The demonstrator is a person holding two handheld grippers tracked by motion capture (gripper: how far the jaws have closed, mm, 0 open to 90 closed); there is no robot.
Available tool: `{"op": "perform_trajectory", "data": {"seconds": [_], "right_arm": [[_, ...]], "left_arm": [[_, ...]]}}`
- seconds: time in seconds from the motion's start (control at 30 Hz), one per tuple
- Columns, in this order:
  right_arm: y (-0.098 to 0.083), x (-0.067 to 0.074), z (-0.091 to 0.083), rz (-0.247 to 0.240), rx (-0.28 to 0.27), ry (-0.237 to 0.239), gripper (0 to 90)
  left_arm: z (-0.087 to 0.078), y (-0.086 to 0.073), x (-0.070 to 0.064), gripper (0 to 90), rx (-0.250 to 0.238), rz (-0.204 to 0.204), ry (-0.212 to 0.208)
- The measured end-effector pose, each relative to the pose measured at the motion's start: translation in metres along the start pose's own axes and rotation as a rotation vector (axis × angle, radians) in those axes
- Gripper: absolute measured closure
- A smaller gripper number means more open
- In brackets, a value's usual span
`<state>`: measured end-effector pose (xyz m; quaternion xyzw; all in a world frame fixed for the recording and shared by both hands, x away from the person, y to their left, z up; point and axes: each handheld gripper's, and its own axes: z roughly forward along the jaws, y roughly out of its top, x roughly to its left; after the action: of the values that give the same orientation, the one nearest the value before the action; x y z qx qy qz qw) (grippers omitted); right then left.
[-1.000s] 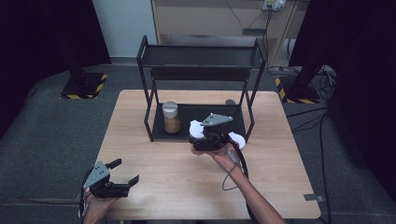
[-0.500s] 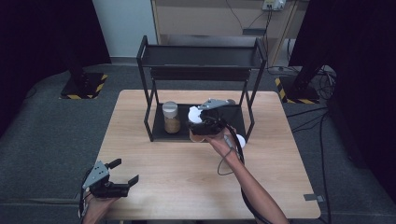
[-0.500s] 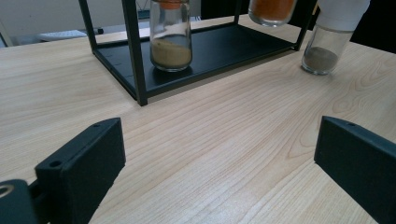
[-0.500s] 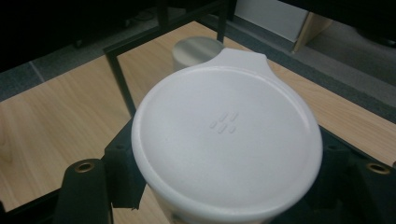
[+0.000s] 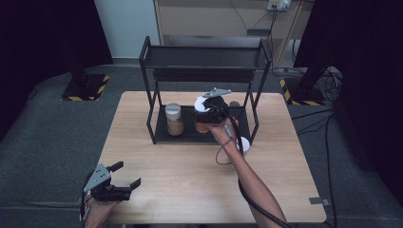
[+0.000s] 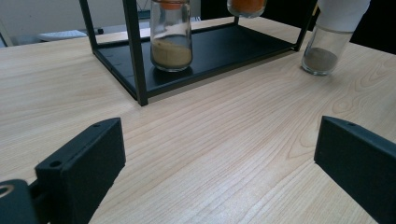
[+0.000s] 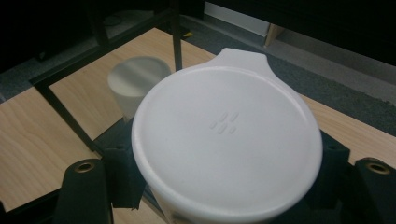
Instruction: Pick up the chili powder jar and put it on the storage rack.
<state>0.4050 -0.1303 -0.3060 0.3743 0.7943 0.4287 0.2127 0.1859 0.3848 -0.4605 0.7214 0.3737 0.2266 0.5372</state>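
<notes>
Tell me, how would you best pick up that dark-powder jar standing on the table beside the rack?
Probably by the white cap or just below it on the dark-powder jar, coming from the open table side: it stands upright, narrow and round, with the rack on its other side.

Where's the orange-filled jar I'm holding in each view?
High view: the jar is at centre, in the right hand-held gripper, inside the black rack.
Left gripper view: top edge, right of centre, its orange bottom showing.
Right gripper view: centre, its white lid between the jaws.
Shared landmark: the black rack's posts.
</notes>
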Motion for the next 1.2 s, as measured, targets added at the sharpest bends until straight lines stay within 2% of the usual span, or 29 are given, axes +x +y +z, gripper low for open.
{"op": "perform_trajectory", "data": {"seconds": [0.2, 0.4, 0.57, 0.9, 1.2], "right_arm": [[0.001, 0.001, 0.014, 0.02, 0.012, -0.038, 30.9], [-0.002, 0.001, 0.027, 0.047, 0.022, -0.06, 30.9], [-0.008, 0.004, 0.038, 0.051, 0.024, -0.073, 30.9], [-0.022, 0.004, 0.057, 0.064, 0.034, -0.072, 30.9], [-0.03, 0.004, 0.066, 0.06, 0.035, -0.055, 30.8]], "left_arm": [[0.0, 0.0, 0.0, 0.8, -0.001, -0.002, 0.001], [0.0, 0.0, 0.001, 0.8, 0.0, 0.0, 0.001], [-0.001, 0.0, 0.001, 0.8, 0.0, 0.001, 0.001], [-0.001, -0.001, 0.001, 0.8, 0.0, -0.001, 0.001], [-0.001, -0.001, 0.001, 0.9, 0.001, 0.0, 0.001]]}}
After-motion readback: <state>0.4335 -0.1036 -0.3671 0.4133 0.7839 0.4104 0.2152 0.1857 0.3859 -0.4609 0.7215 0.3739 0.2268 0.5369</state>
